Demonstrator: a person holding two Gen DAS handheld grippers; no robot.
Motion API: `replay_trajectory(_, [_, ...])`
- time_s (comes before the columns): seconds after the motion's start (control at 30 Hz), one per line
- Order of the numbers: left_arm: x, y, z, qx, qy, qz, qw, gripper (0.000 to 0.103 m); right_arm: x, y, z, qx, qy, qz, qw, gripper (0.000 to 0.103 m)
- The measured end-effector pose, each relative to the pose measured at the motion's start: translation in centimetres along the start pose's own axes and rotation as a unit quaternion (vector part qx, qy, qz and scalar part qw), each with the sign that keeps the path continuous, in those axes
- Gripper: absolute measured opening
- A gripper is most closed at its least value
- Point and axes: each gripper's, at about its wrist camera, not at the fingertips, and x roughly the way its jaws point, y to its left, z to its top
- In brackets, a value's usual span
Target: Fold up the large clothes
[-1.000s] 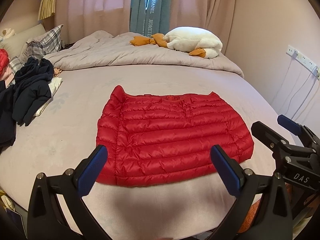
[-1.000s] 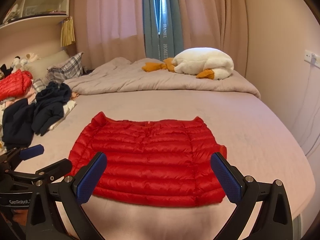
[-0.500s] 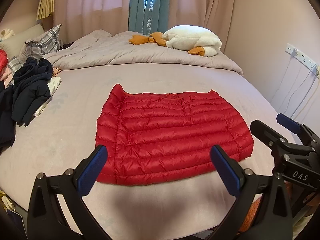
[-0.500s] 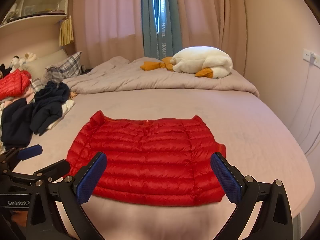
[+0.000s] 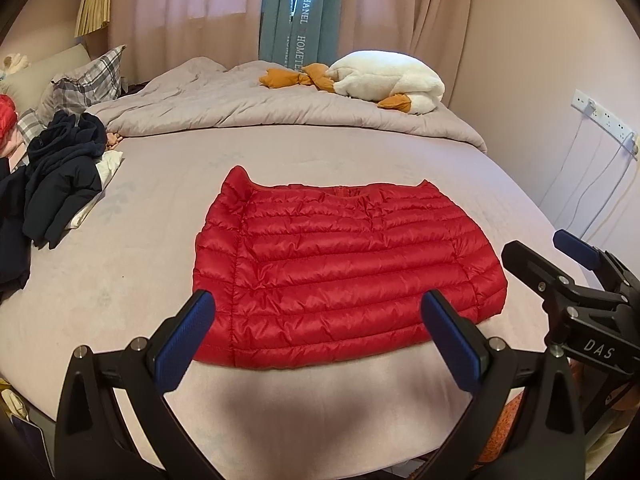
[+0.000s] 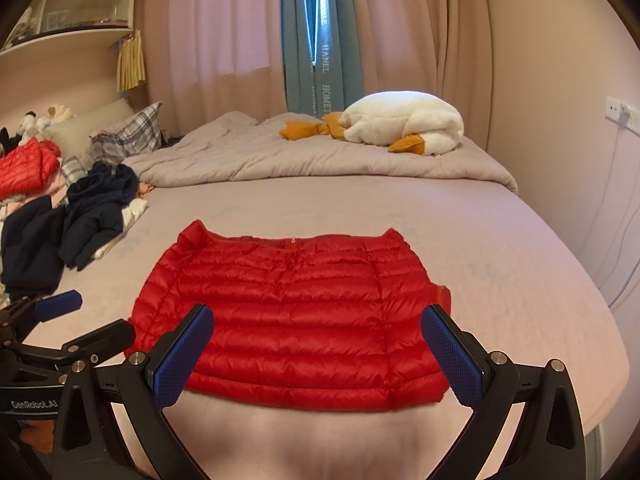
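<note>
Left wrist view: the left gripper point(image 5: 318, 338) hangs over the near edge of the bed point(image 5: 160, 240). Its two blue pads point(image 5: 182, 346) are wide apart and hold nothing. A red puffy jacket point(image 5: 344, 272) lies flat on the bed just past the pads, folded into a wide block, with its collar on the far side. The right gripper point(image 5: 560, 256) pokes in from the right side, beside the jacket and not touching it. White letters on it read "DAS". Its jaws are apart too. A pile of dark clothes point(image 5: 56, 184) sits at the left side of the bed. A grey blanket point(image 5: 248, 104) is bunched up at the far end, and a white toy goose point(image 5: 384, 80) with orange feet lies on it. A blue curtain point(image 5: 300, 12) behind shows the words "HANEL" and "HOMETE".

Right wrist view: the right gripper point(image 6: 320, 348) is over the near edge of the bed point(image 6: 520, 280), blue pads point(image 6: 452, 352) spread wide and empty. The red jacket point(image 6: 292, 320) lies between them and a little farther off. The left gripper point(image 6: 80, 318) comes in from the left, open, with "GenRobot.AI" printed on it. More red clothes point(image 6: 24, 164) lie on the far left, near the dark pile point(image 6: 80, 220). The goose point(image 6: 404, 124) rests on the blanket point(image 6: 320, 160). The curtain point(image 6: 320, 40) reads "HANEL" and "HOMET".
</note>
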Motion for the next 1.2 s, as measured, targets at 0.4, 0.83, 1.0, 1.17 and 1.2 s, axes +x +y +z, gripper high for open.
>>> replay_trajectory(0.4, [0.36, 0.38, -0.03, -0.008, 0.008, -0.005, 0.9999, 0.103, 0.04, -0.04, -0.11, 0.0, 0.001, -0.002, 1.0, 0.102])
replay_trajectory(0.83, [0.55, 0.36, -0.17, -0.01, 0.007, -0.01, 0.9999, 0.103, 0.06, -0.31, -0.08, 0.003, 0.004, -0.012, 1.0, 0.102])
replay_trajectory(1.0, [0.62, 0.37, -0.16, -0.011, 0.008, -0.009, 0.9999, 0.103, 0.23, -0.04, -0.01, 0.0, 0.007, -0.014, 1.0, 0.102])
replay_trajectory(1.17, [0.53, 0.54, -0.12, -0.015, 0.006, -0.007, 0.9999, 0.103, 0.22, 0.14, 0.04, -0.003, 0.008, -0.014, 1.0, 0.102])
replay_trajectory(1.2, [0.49, 0.65, -0.1, -0.015, 0.005, -0.007, 0.9998, 0.103, 0.23, 0.14, 0.03, -0.003, 0.008, -0.014, 1.0, 0.102])
